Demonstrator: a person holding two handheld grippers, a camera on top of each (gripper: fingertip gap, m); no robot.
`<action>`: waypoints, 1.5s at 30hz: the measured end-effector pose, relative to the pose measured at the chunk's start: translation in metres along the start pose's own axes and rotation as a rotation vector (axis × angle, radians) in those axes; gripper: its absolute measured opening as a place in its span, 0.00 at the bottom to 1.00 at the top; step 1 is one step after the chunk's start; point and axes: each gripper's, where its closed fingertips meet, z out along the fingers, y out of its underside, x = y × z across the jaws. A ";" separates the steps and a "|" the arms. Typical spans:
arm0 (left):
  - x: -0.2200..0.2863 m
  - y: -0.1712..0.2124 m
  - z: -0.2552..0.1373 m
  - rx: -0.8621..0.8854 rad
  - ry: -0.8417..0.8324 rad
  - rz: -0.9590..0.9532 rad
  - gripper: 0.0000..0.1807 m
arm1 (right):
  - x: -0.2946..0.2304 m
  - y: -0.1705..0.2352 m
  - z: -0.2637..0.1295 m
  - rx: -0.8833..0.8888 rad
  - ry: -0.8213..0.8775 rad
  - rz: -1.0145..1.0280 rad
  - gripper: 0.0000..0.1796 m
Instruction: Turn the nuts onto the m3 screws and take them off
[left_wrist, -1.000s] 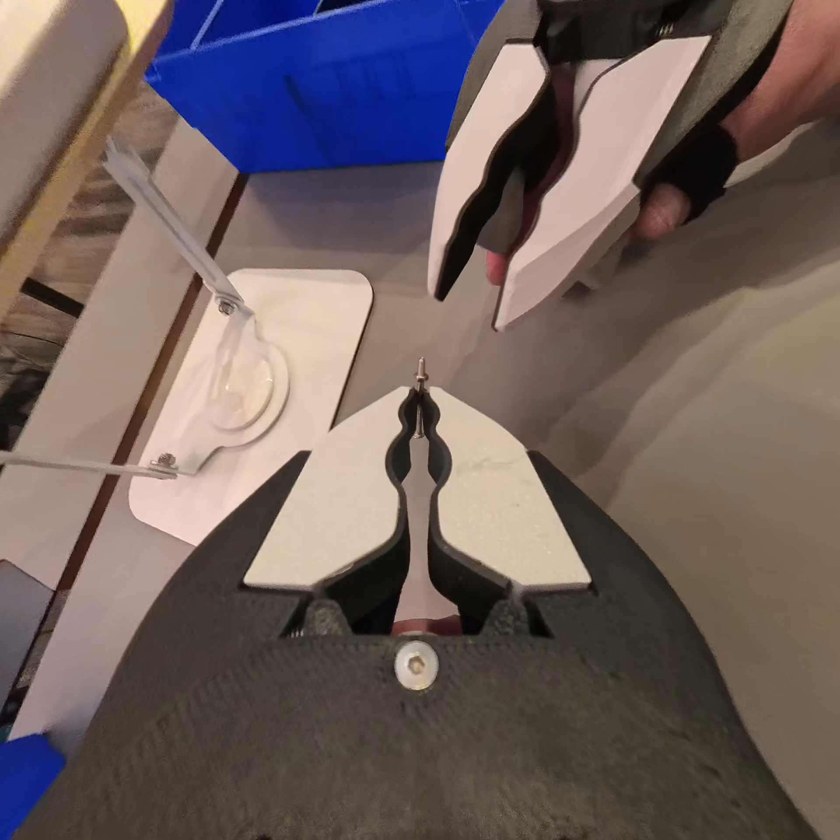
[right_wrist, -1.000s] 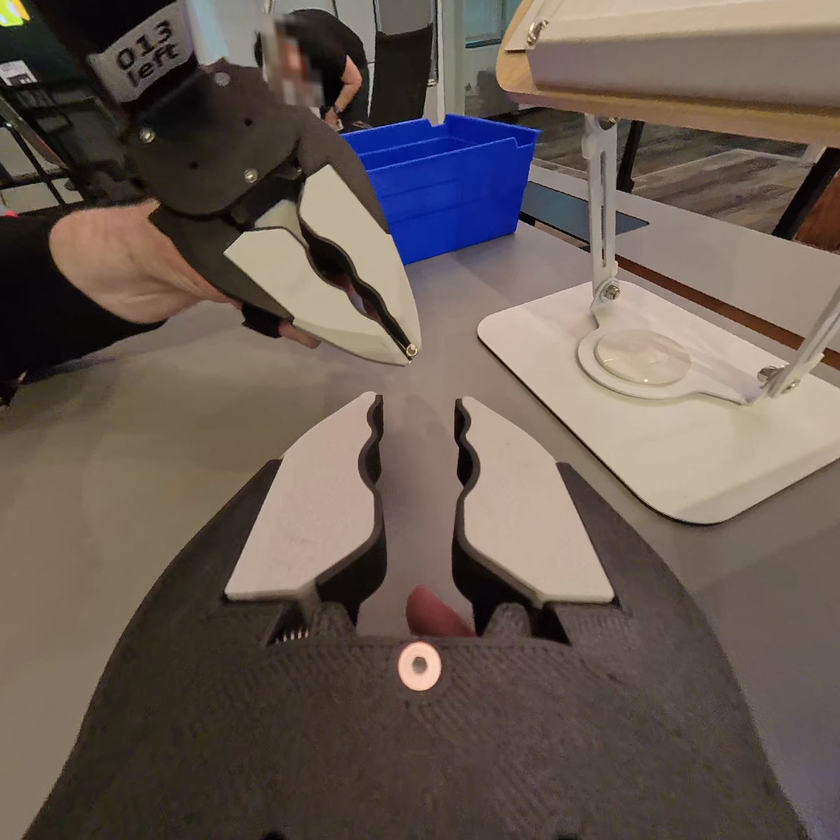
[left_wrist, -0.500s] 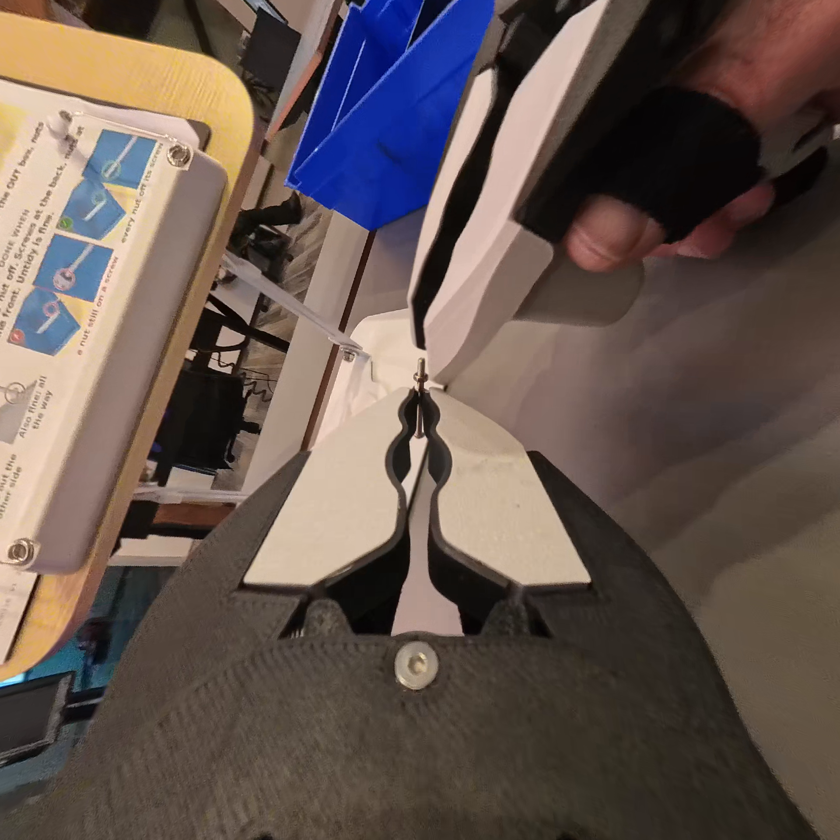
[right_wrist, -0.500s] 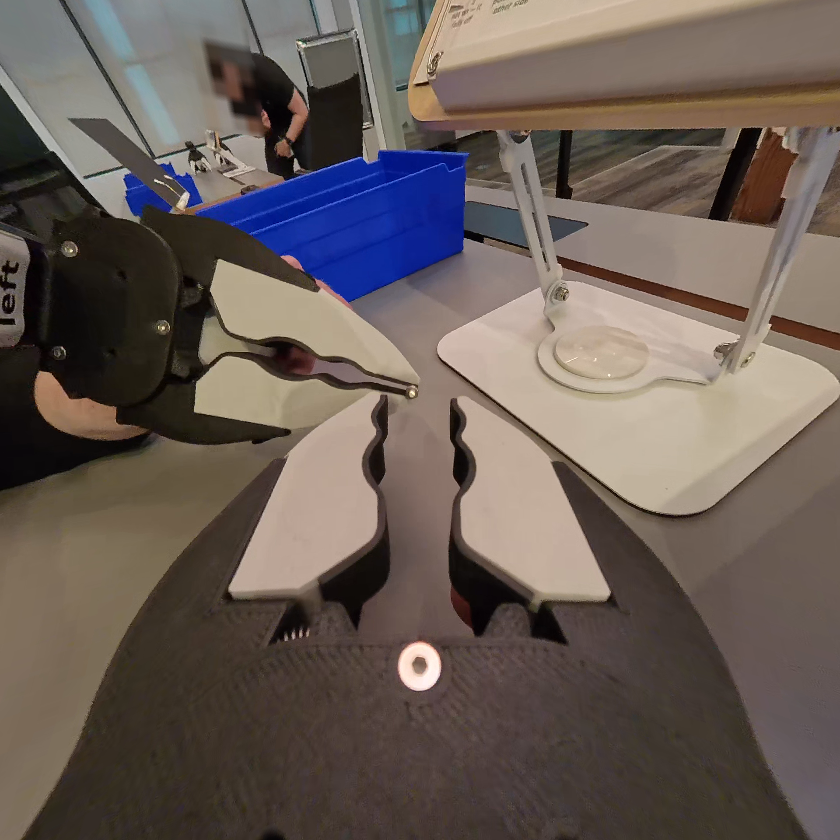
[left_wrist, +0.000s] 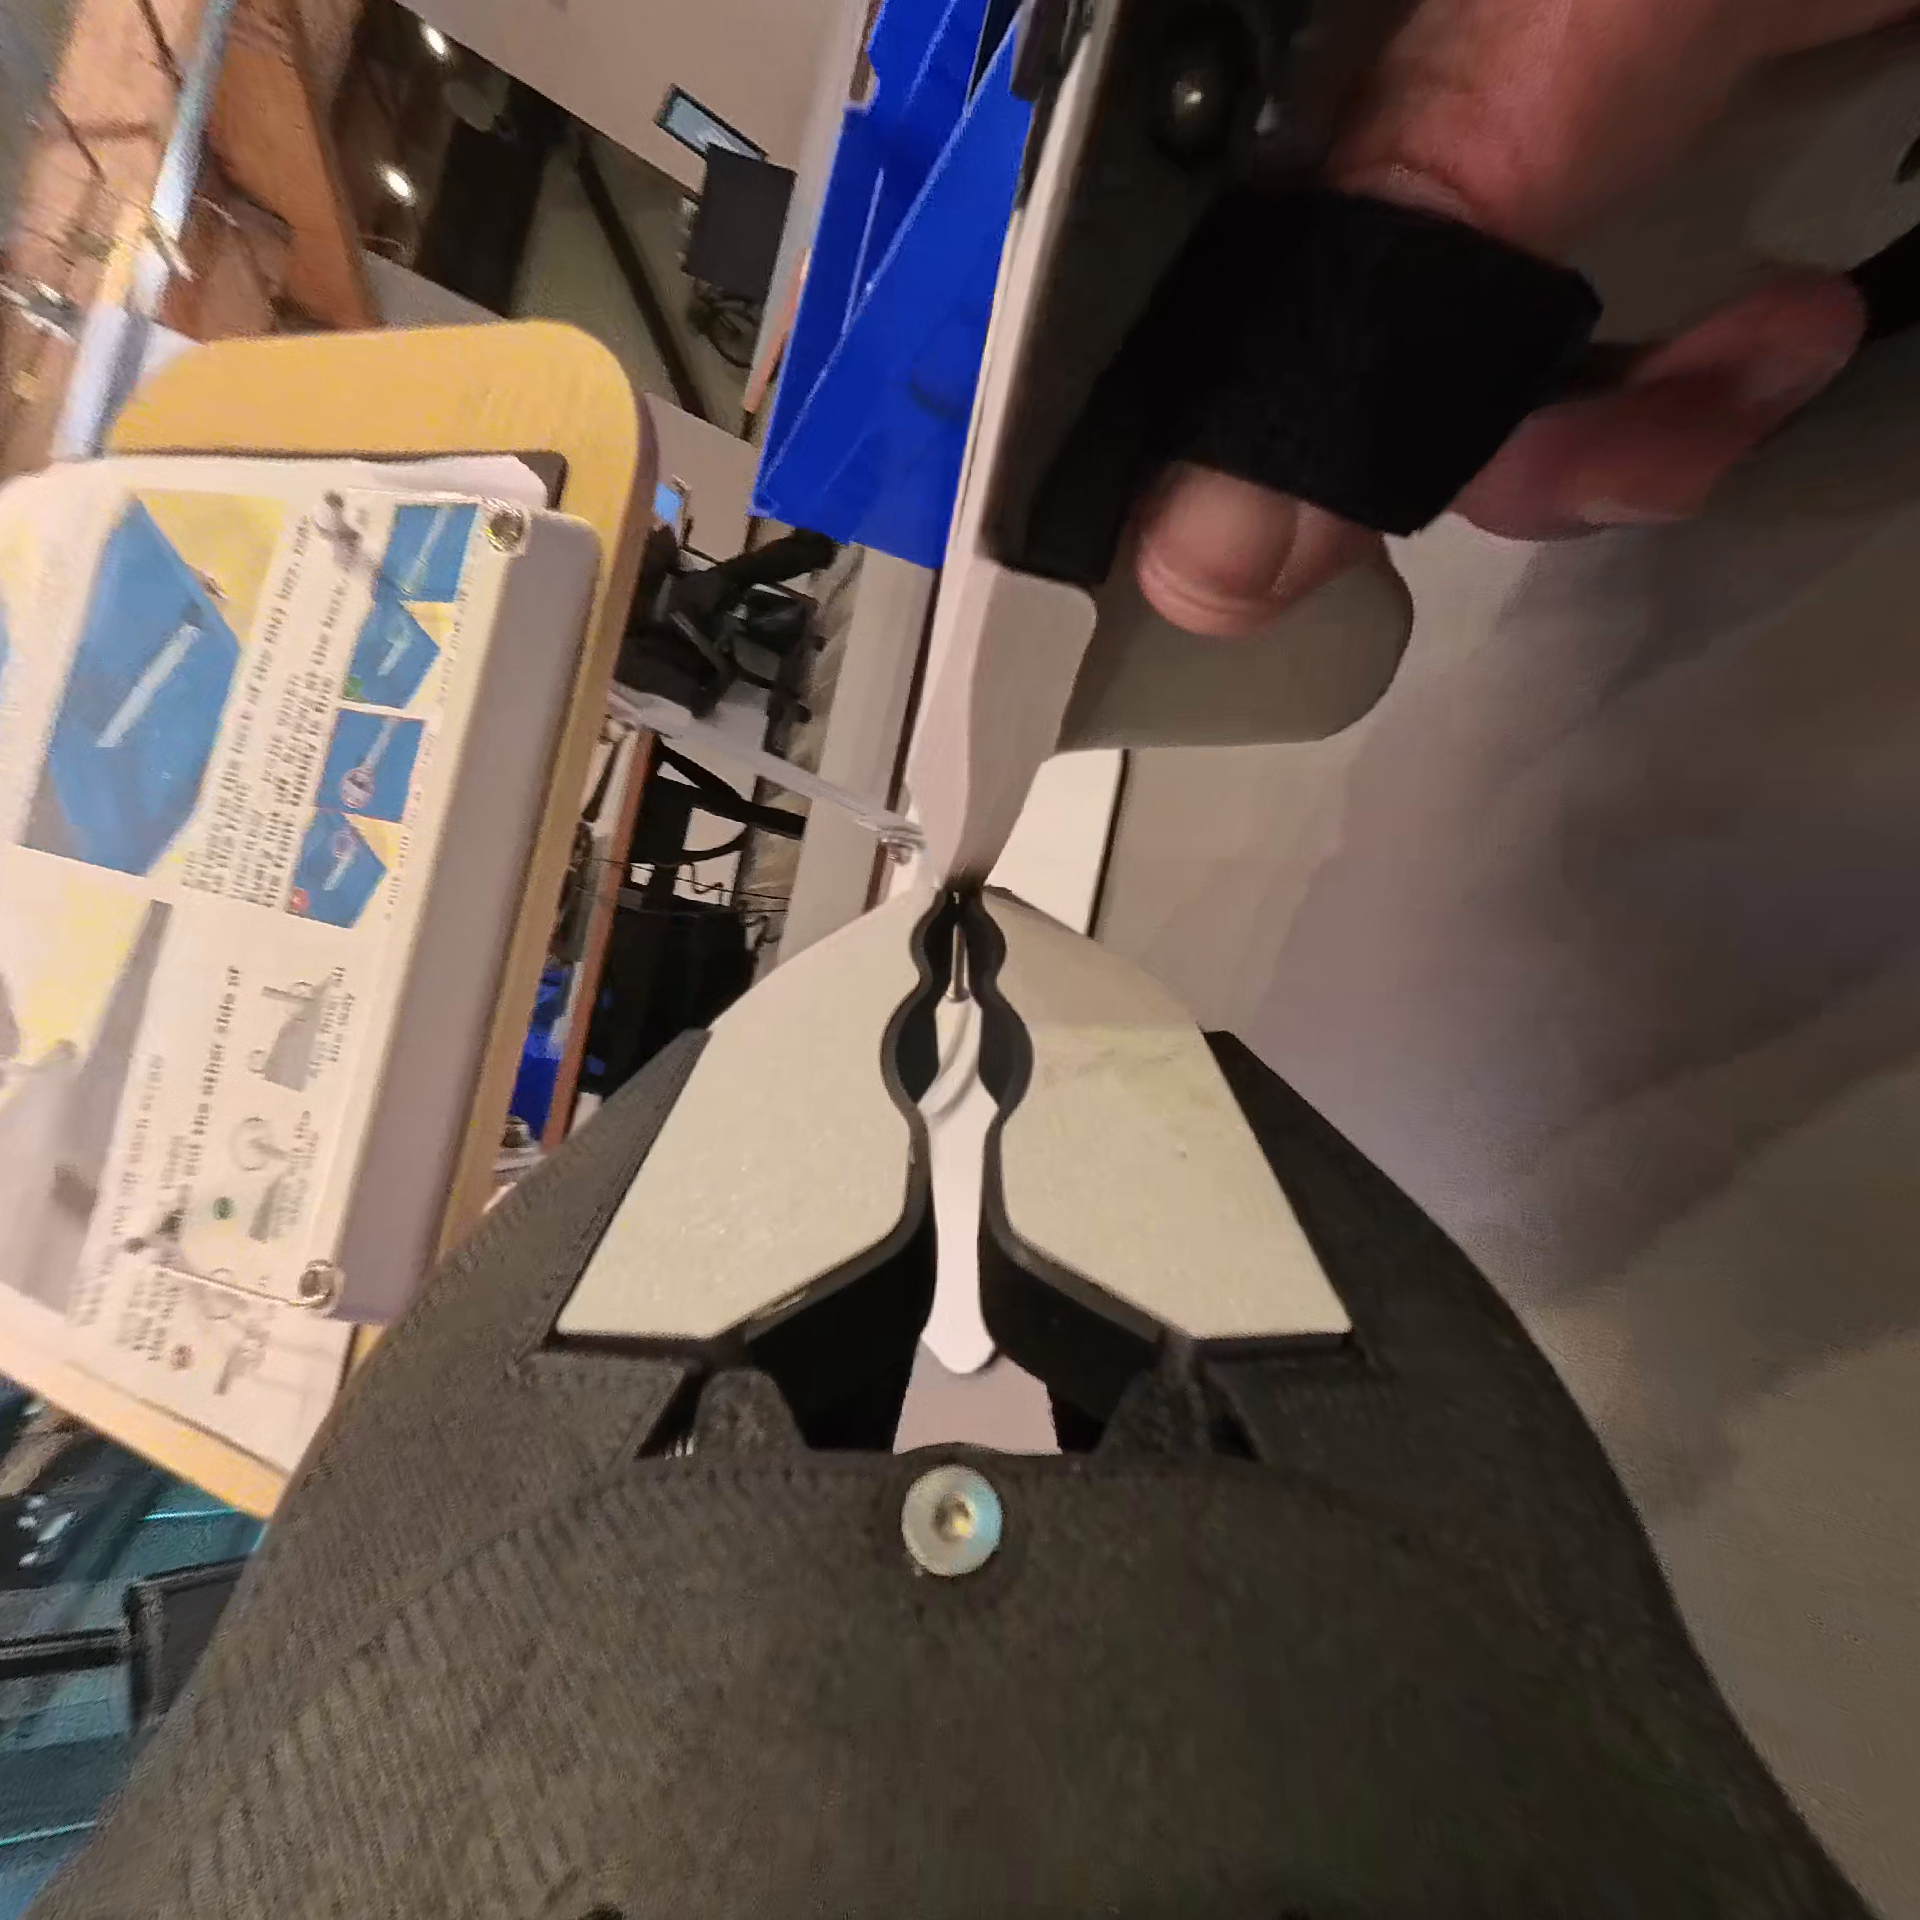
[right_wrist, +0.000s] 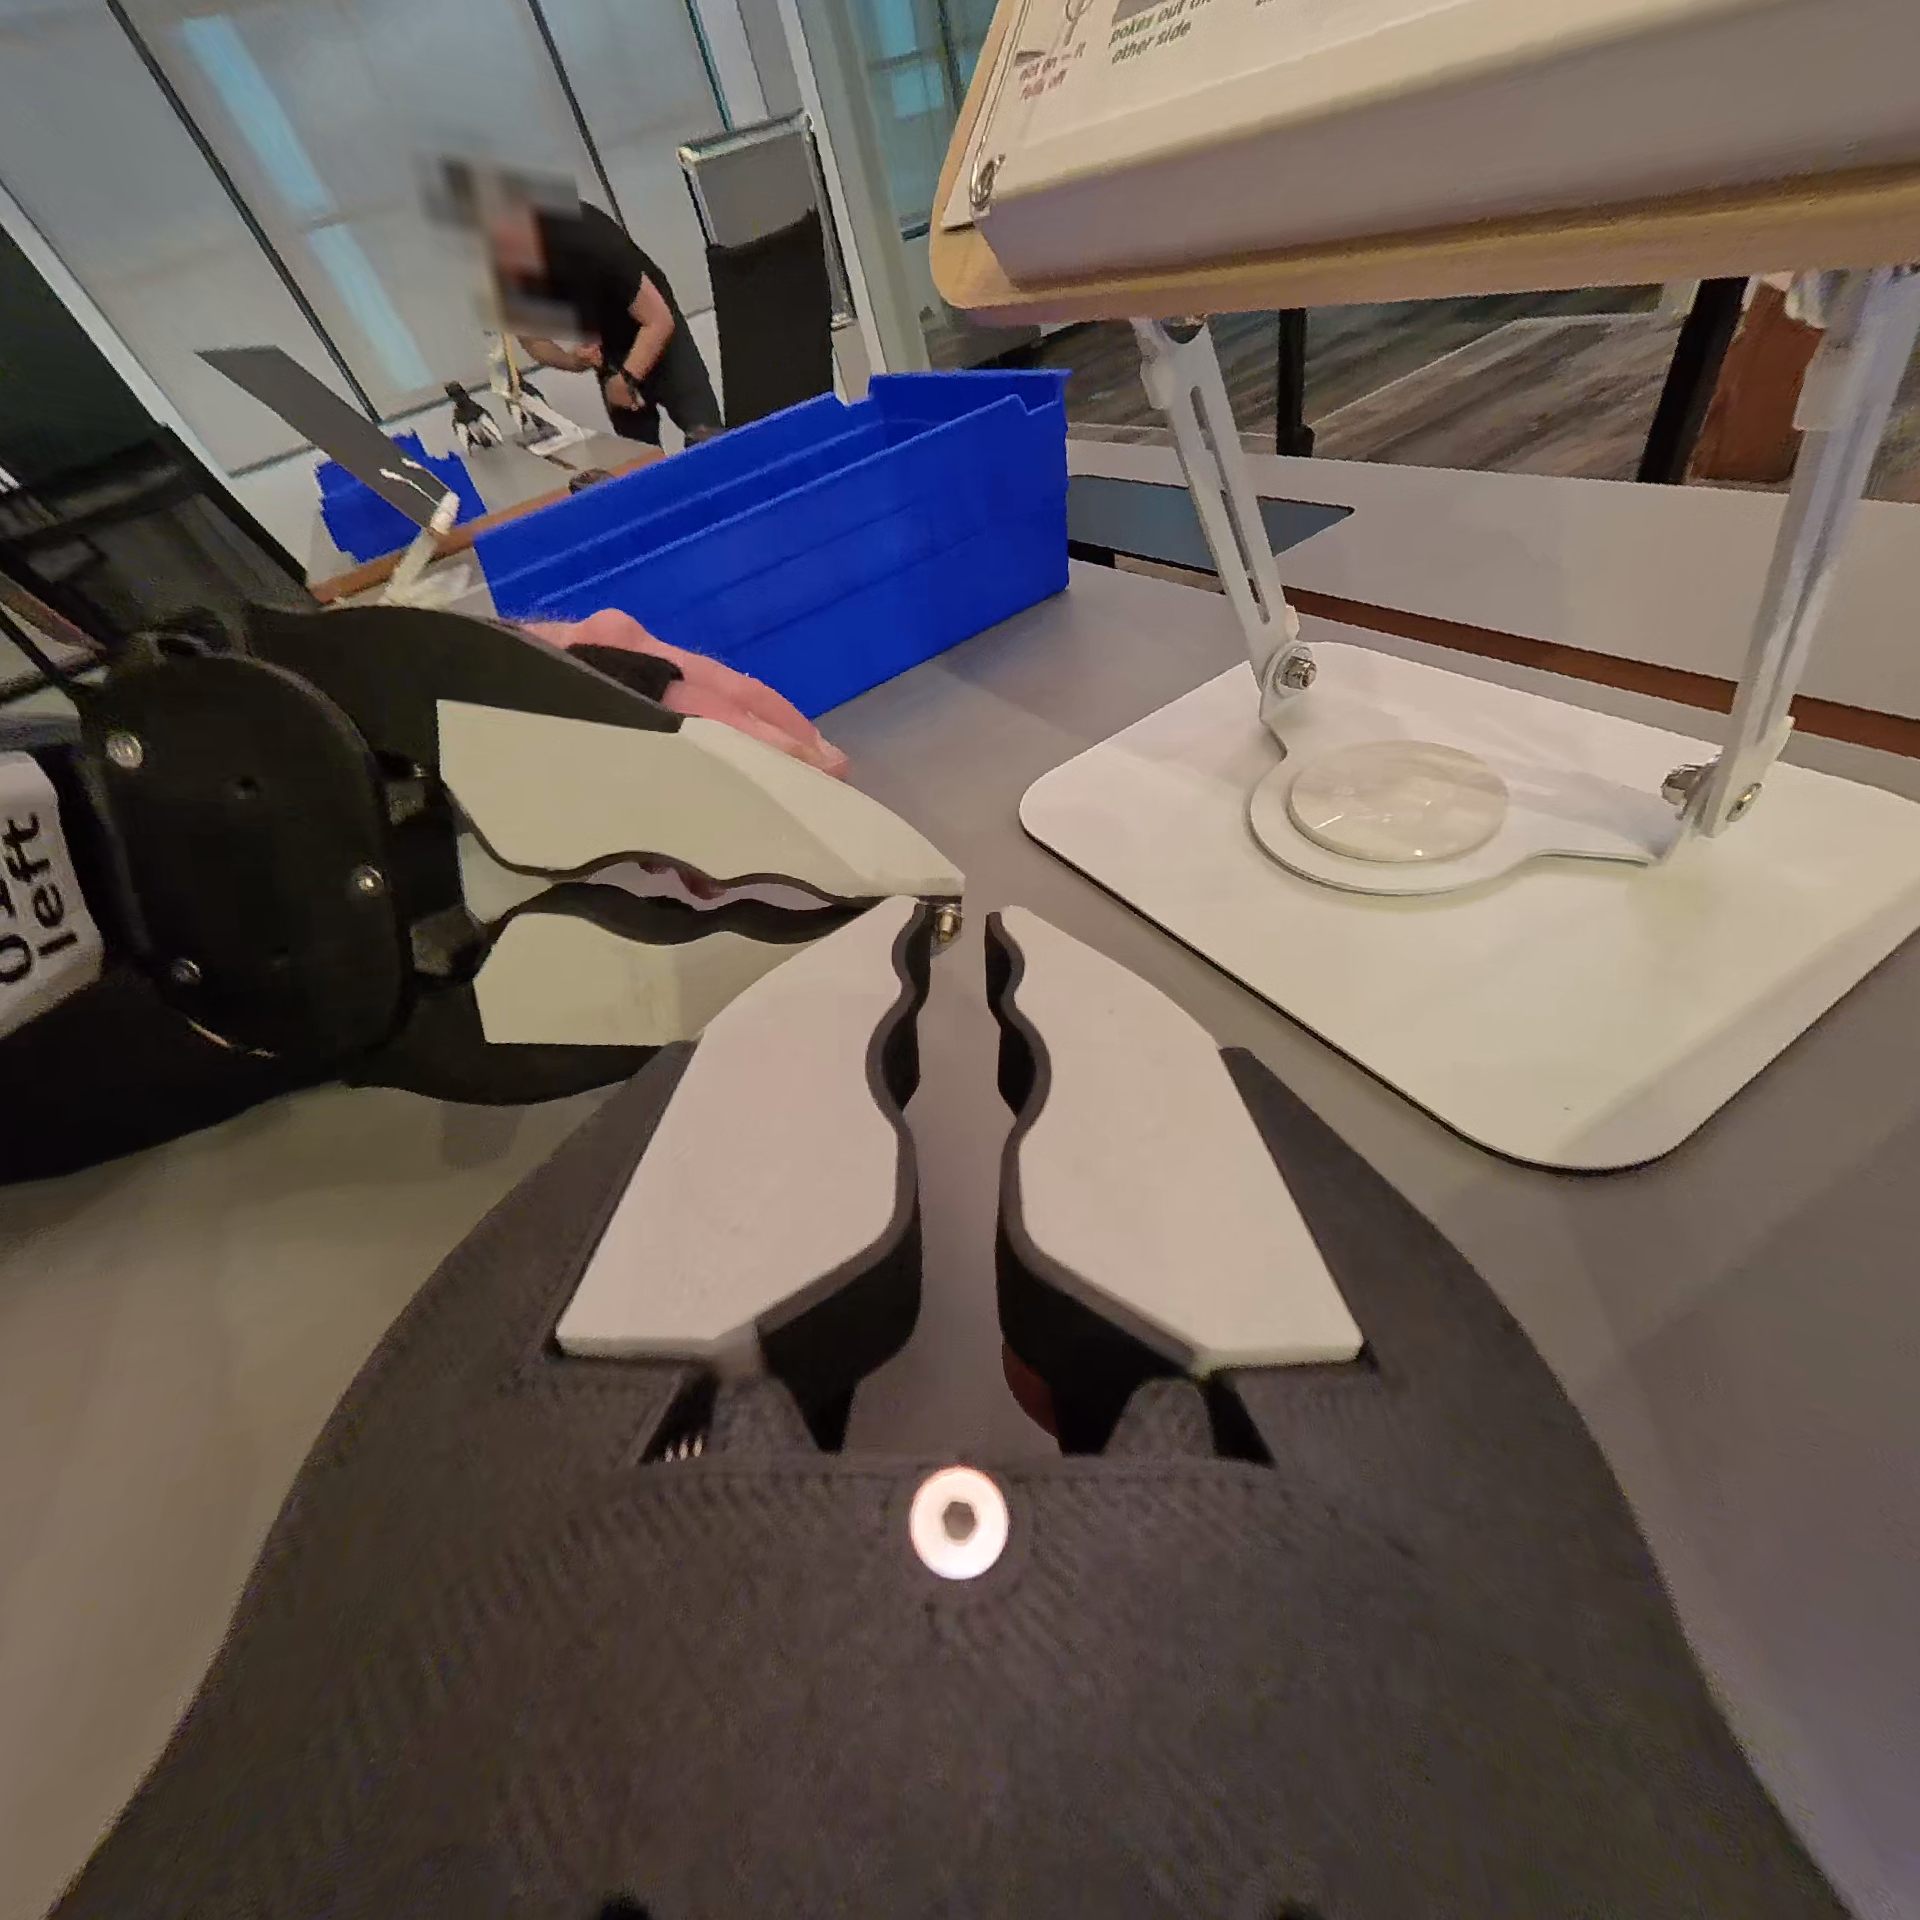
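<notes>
On the left of my right wrist view I see the left gripper (right_wrist: 940, 902) lying sideways, its fingers (right_wrist: 727, 800) pressed together on a small screw (right_wrist: 945, 923) whose metal end pokes out at the tips. That end sits in the gap at the tips of my right gripper (right_wrist: 956, 925), close to the inner edge of its left finger; I cannot tell whether it touches. The right gripper's fingers (right_wrist: 1143, 1122) stand a little apart, pinching nothing. A blue bin (right_wrist: 790, 561) sits on the grey worktop (right_wrist: 208, 1299) in the upper middle of the frame, and a white stand base (right_wrist: 1455, 997) with a clear round lens (right_wrist: 1397, 800) fills the right, under a tilted board at the top right.

In the left wrist view, an instruction card (left_wrist: 260, 883) on a wooden board is at the left. At centre the left gripper (left_wrist: 956, 914) pinches the thin screw (left_wrist: 956, 961), whose shaft shows in the first notch between the fingers. The right gripper (left_wrist: 961, 868) comes down from the upper right, held by a hand (left_wrist: 1507, 343) with a black strap, its tips meeting the screw's end. I cannot make out a nut
</notes>
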 end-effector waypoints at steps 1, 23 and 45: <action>-0.001 -0.002 -0.001 0.004 -0.015 0.009 0.01 | -0.001 -0.001 -0.001 0.009 -0.010 0.015 0.05; -0.024 -0.027 -0.014 0.105 -0.224 0.161 0.01 | -0.017 -0.028 -0.017 0.177 -0.087 -0.002 0.03; -0.042 -0.050 -0.042 0.577 0.423 -0.707 0.16 | -0.039 -0.049 -0.049 0.251 -0.401 0.026 0.03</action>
